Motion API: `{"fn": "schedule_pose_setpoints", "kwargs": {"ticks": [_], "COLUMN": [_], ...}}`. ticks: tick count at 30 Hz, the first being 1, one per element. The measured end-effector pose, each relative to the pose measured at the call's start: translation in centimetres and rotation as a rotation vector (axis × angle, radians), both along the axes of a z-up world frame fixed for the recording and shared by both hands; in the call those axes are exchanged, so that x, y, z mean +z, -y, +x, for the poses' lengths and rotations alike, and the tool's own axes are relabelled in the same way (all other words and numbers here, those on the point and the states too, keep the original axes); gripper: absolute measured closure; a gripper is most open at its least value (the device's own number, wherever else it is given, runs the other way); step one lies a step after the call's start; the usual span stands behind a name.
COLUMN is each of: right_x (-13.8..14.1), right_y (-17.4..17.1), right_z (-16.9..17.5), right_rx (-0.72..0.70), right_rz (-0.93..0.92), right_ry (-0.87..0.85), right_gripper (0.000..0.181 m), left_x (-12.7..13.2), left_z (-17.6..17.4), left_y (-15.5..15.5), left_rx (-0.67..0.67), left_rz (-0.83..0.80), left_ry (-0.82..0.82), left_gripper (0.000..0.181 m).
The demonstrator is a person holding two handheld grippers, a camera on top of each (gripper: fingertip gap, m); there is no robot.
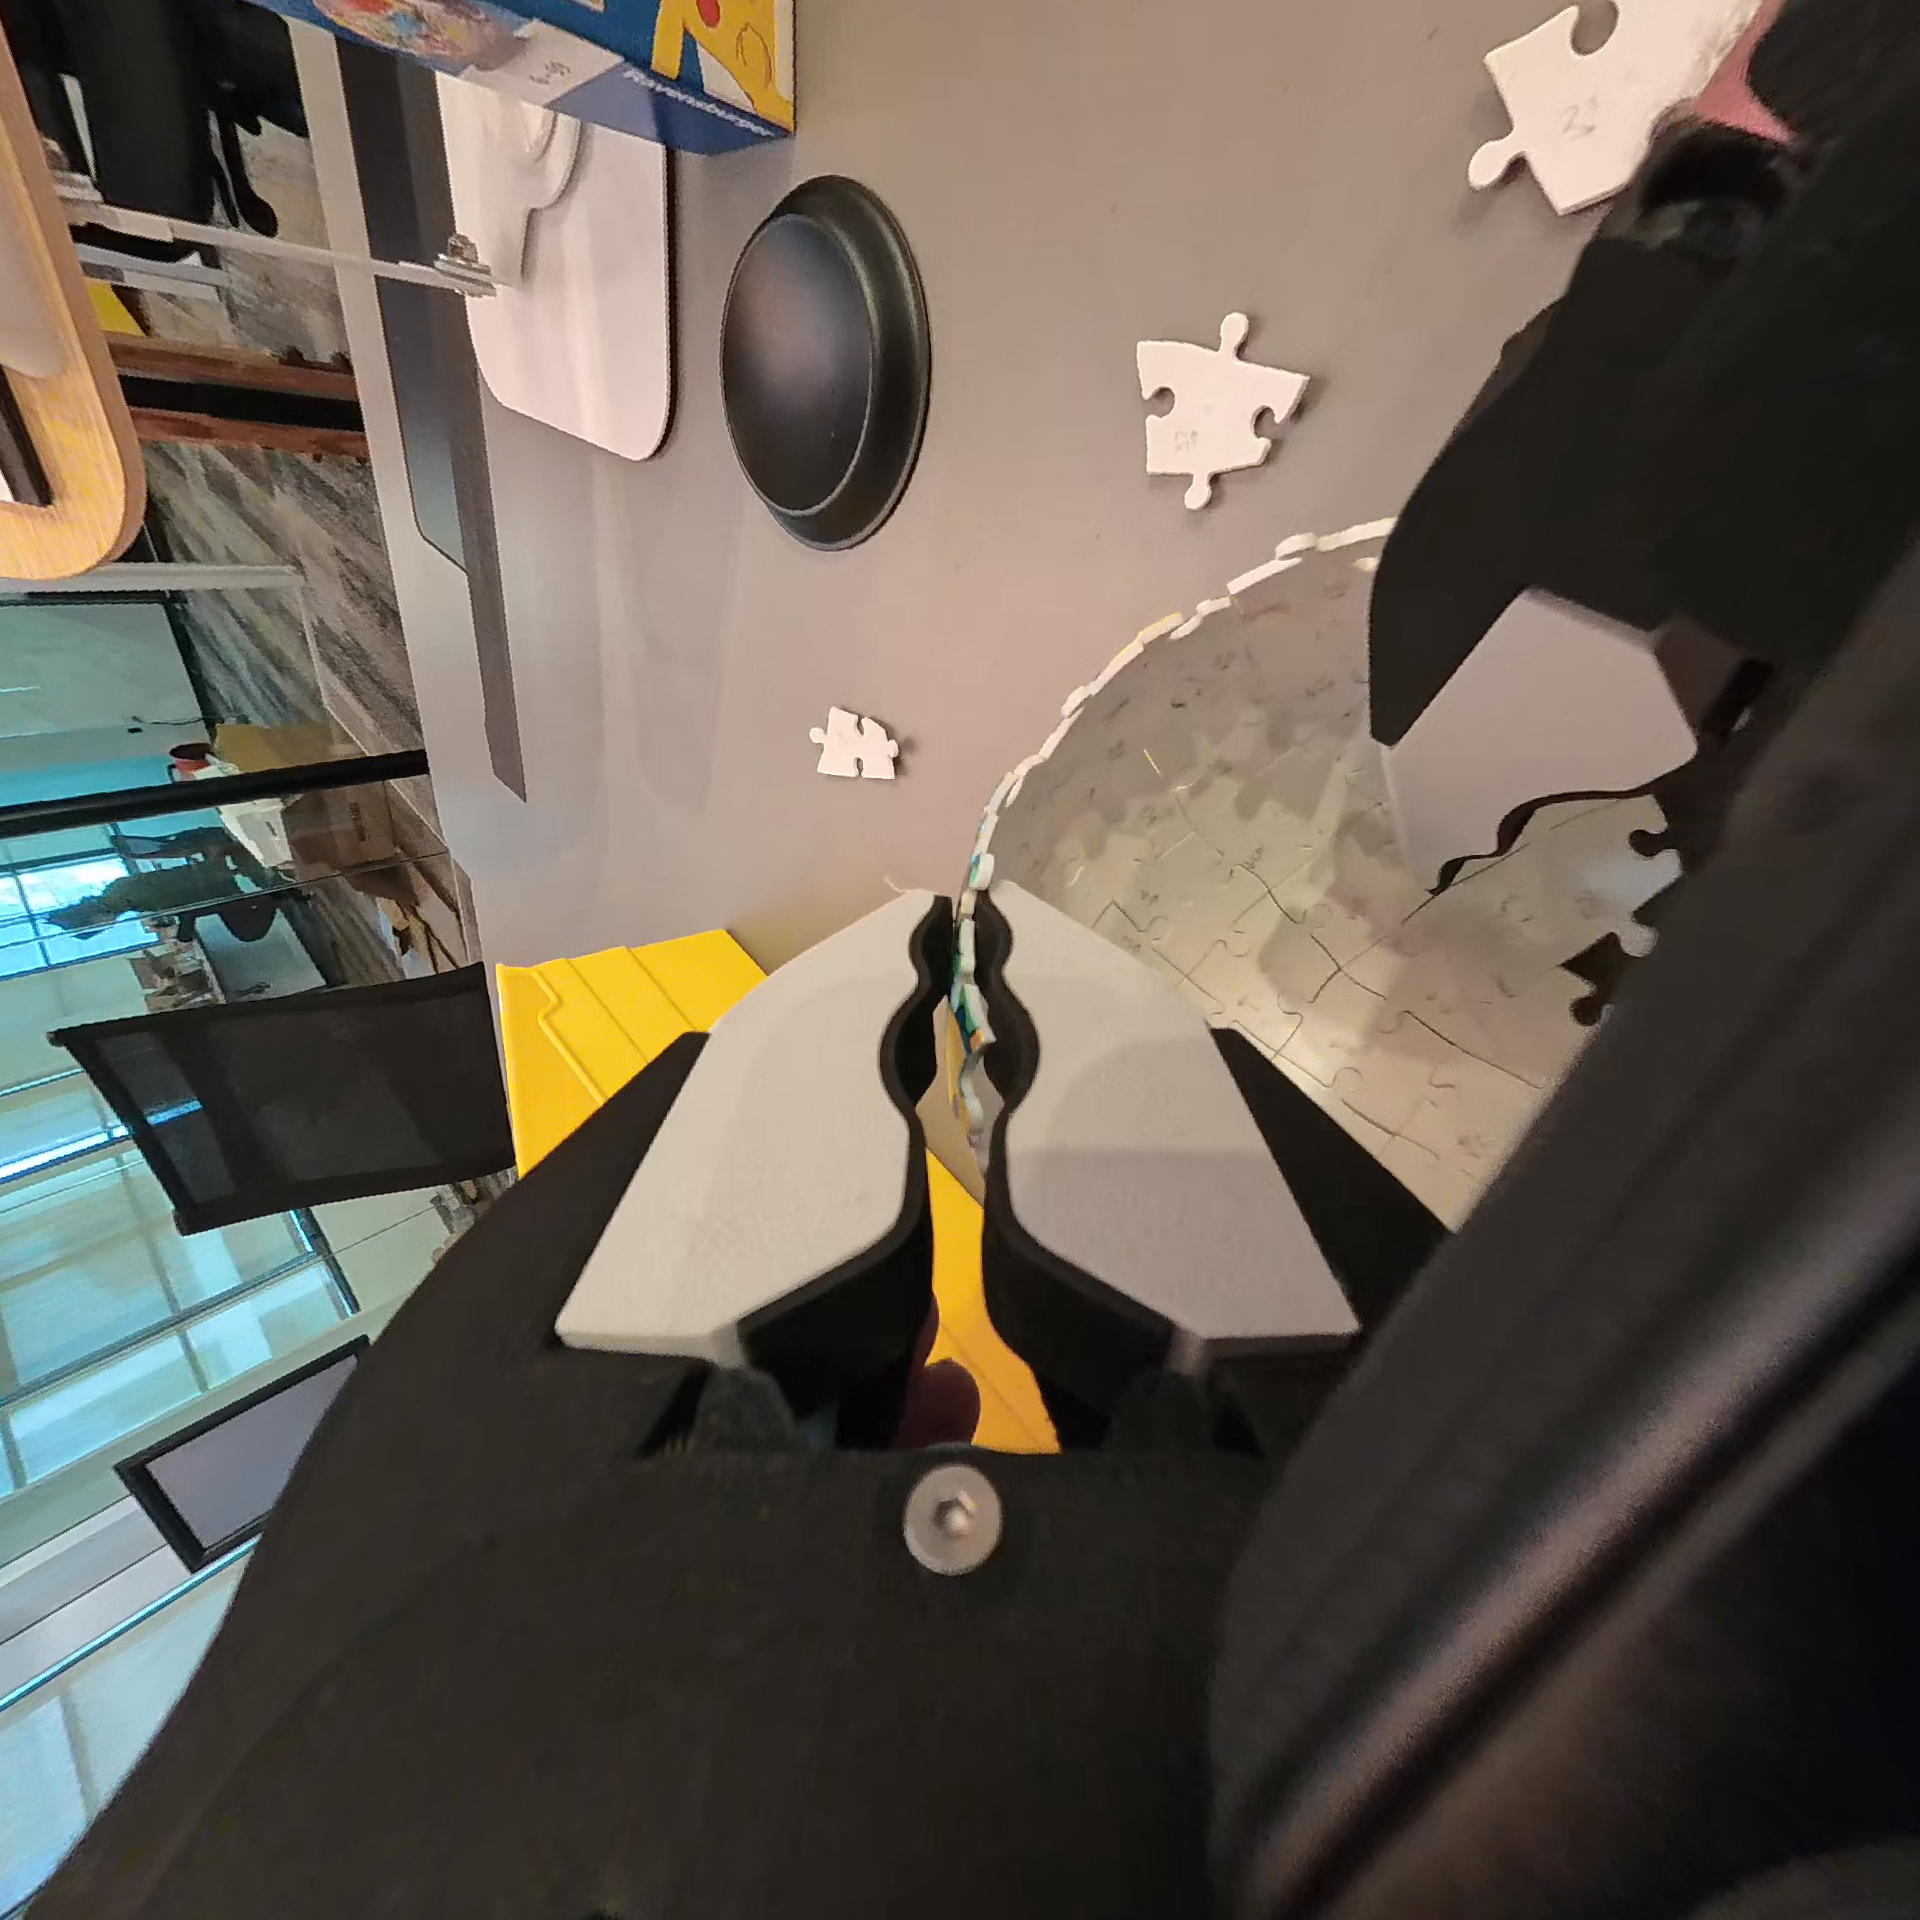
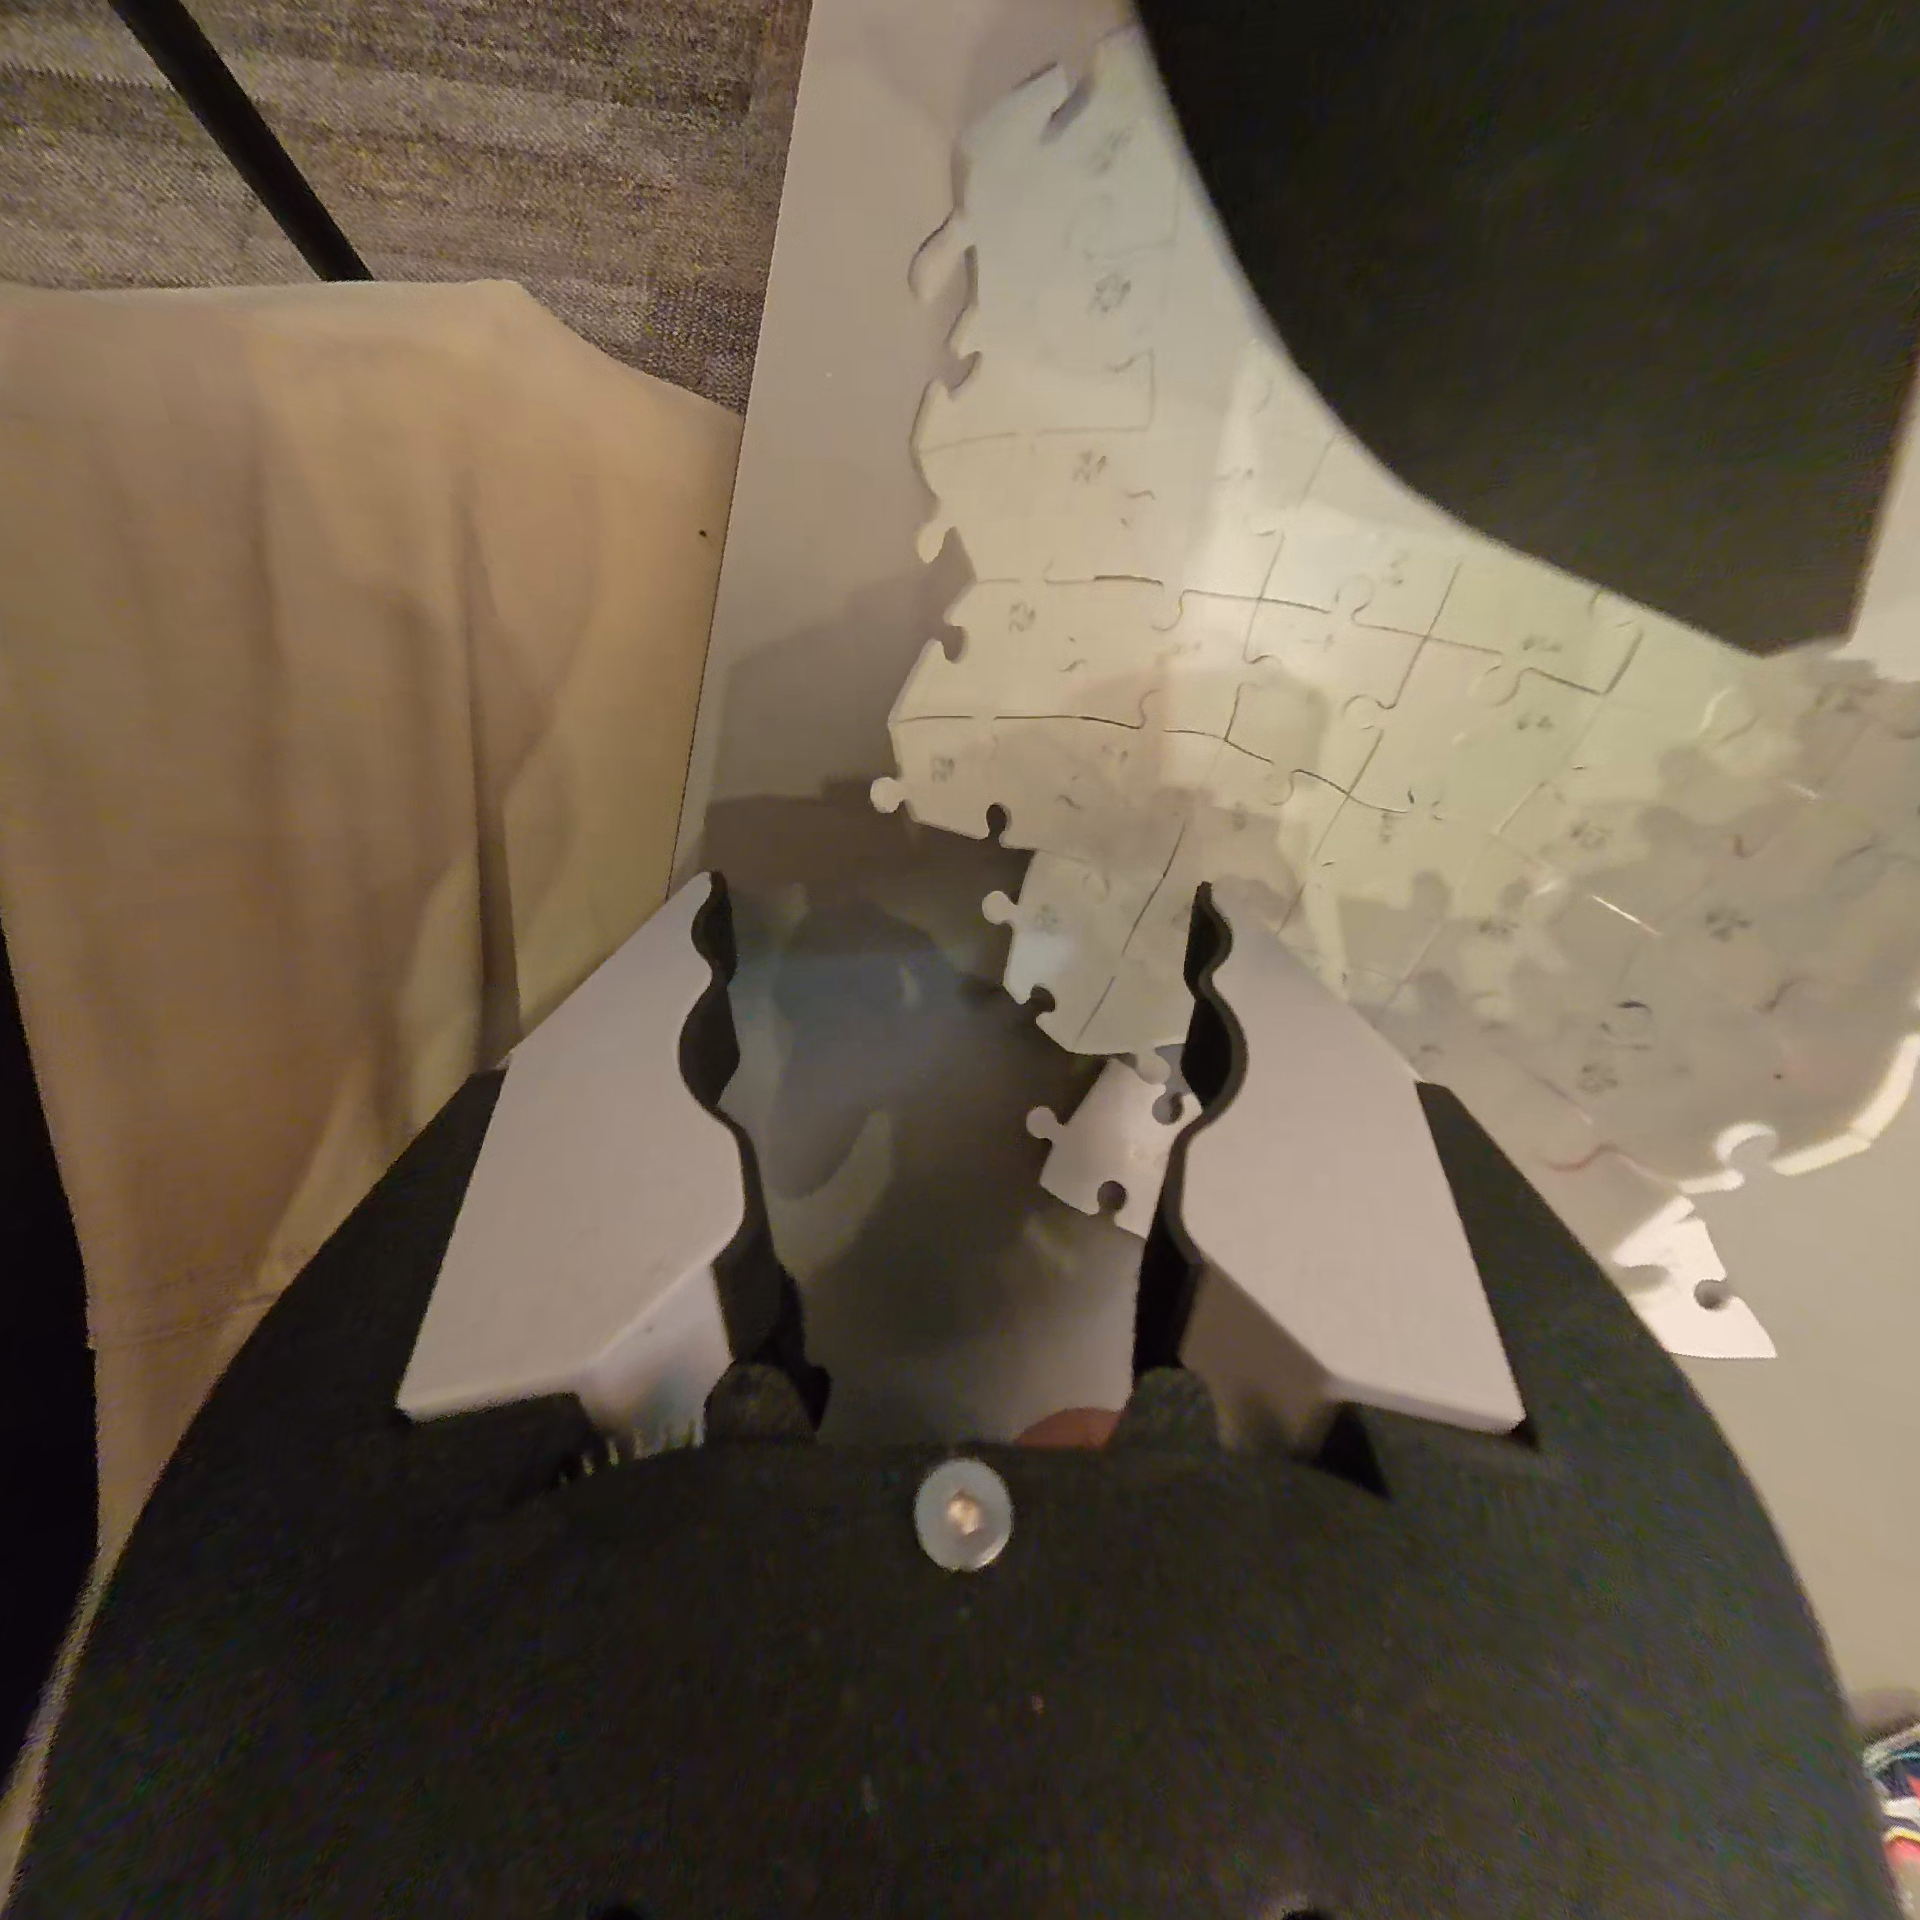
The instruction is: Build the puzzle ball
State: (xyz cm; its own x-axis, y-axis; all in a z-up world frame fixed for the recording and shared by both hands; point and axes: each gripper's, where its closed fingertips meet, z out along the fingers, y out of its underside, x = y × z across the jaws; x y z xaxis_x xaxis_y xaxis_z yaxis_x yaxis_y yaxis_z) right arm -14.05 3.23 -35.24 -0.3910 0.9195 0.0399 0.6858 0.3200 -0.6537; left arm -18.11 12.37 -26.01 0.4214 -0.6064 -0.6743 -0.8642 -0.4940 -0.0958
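Between the jaws of the left gripper sits the rim of the puzzle ball shell; the jaws are closed on this edge and hold it. This half-built shell shows its pale inner side, where many joined pieces curve like a bowl. In the right wrist view the same shell spreads above and to the right of the right gripper, whose jaws stand apart with a wide gap. A single white puzzle piece lies against the inner face of its right finger; whether the piece is joined to the shell I cannot tell.

Farther out, on the grey bench, three loose white puzzle pieces lie apart: a small one near the shell, a larger one beyond it, and another at the upper edge. A round black stand rests on the bench, with a white mat beside it and a blue puzzle box nearby. A yellow tray is under the left gripper.
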Motion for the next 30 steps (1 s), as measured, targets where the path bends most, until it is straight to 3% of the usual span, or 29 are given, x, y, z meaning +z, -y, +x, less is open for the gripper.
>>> {"fn": "schedule_pose_setpoints", "kwargs": {"ticks": [5, 7, 12, 30], "right_x": [0.0, -0.1, 0.1, -0.6], "right_y": [0.1, 0.3, 0.3, 1.1], "right_z": [-0.2, -0.2, -0.3, -0.4], "right_rx": [-0.052, -0.080, -0.160, -0.065], "right_rz": [-0.016, -0.008, -0.060, 0.015], "right_ry": [-0.008, -0.013, -0.059, -0.033], "right_gripper": [0.090, 0.076, 0.061, 0.061], "left_x": [0.0, -0.1, -0.1, -0.4], "left_z": [-0.2, -0.5, -0.5, -0.9], "left_y": [0.0, -0.1, -0.1, -0.1], "left_rx": [0.008, 0.028, 0.031, 0.040], "left_rz": [0.005, 0.010, 0.012, 0.003], "left_ry": [-0.007, -0.004, -0.001, -0.009], "left_gripper": [0.178, 0.178, 0.178, 0.178]}}
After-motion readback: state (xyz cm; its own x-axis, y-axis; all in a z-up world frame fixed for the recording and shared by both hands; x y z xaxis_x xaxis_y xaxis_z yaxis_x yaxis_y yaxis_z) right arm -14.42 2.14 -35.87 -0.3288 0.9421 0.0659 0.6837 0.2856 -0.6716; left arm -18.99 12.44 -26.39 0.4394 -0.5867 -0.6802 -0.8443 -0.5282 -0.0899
